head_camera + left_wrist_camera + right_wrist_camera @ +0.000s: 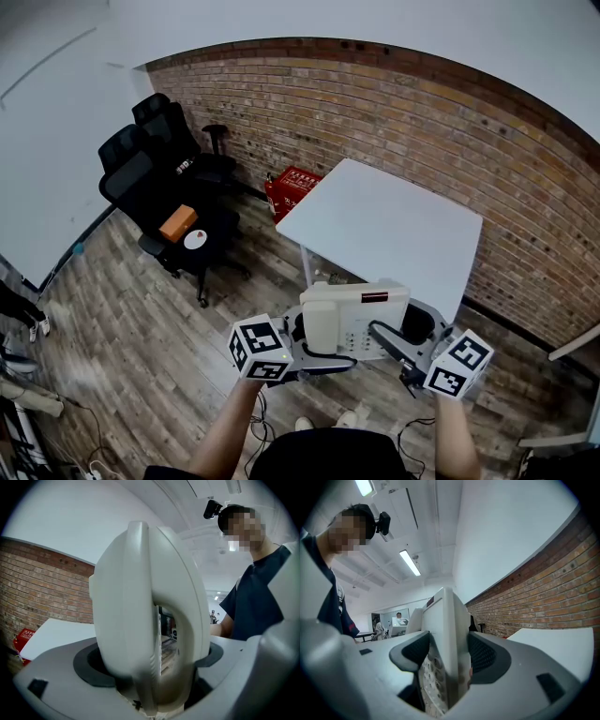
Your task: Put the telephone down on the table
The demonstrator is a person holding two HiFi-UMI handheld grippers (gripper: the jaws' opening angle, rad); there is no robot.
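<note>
Telephone (352,317) in air, not yet on table (394,225); table at its 12 o'clock. Left gripper (302,345) clamped on phone's 9 o'clock end, jaws wide. Right gripper (394,343) clamped on its 3 o'clock edge, beside keypad.

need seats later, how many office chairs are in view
2. Both stand left of the table: the far chair by the brick wall, the near chair in front of it with an orange box on its seat. Others may be out of frame.
</note>
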